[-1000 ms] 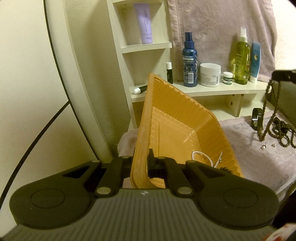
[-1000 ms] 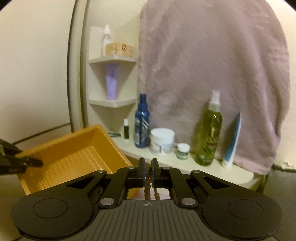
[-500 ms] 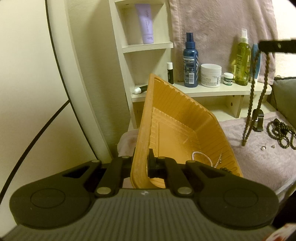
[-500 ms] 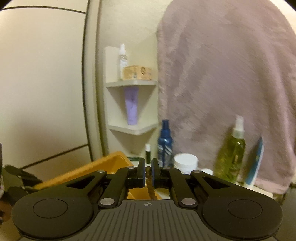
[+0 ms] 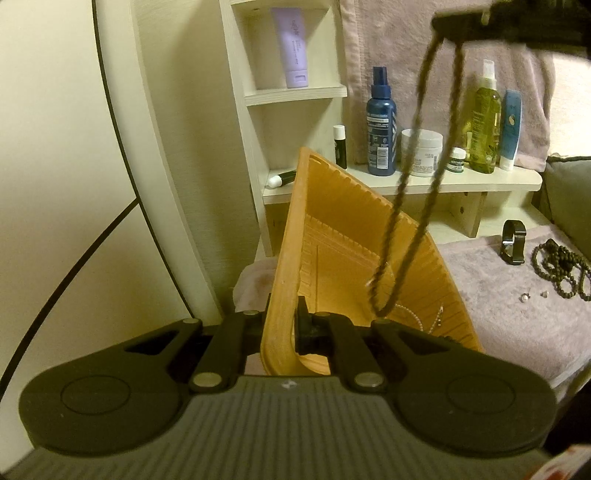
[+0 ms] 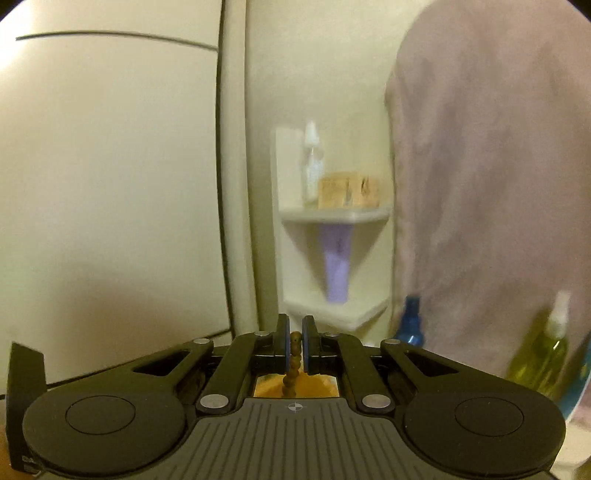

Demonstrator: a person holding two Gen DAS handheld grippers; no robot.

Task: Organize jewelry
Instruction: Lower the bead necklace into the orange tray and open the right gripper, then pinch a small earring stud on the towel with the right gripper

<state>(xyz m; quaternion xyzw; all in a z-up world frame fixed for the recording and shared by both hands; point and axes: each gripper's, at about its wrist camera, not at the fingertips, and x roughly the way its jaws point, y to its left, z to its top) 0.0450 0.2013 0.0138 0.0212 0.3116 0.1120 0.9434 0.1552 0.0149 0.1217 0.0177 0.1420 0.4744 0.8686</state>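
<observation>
My left gripper (image 5: 282, 325) is shut on the near rim of an orange ribbed tray (image 5: 343, 258), which it holds tilted up on edge. A white pearl strand (image 5: 410, 314) lies in the tray's low corner. My right gripper (image 6: 294, 345) is shut on a brown bead necklace (image 6: 293, 358). In the left wrist view that gripper (image 5: 465, 27) is high at the top right, and the necklace (image 5: 402, 206) hangs in a long loop with its low end over the tray's inside.
A black ring-shaped band (image 5: 513, 242), a second dark bead necklace (image 5: 561, 273) and small earrings (image 5: 532, 295) lie on the mauve towel (image 5: 509, 317) at right. A white shelf (image 5: 406, 184) behind holds bottles and jars. A towel (image 6: 491, 184) hangs on the wall.
My right gripper has risen and moved left with the bead necklace, carrying it from the towel to above the tray. The left gripper and tray have stayed put.
</observation>
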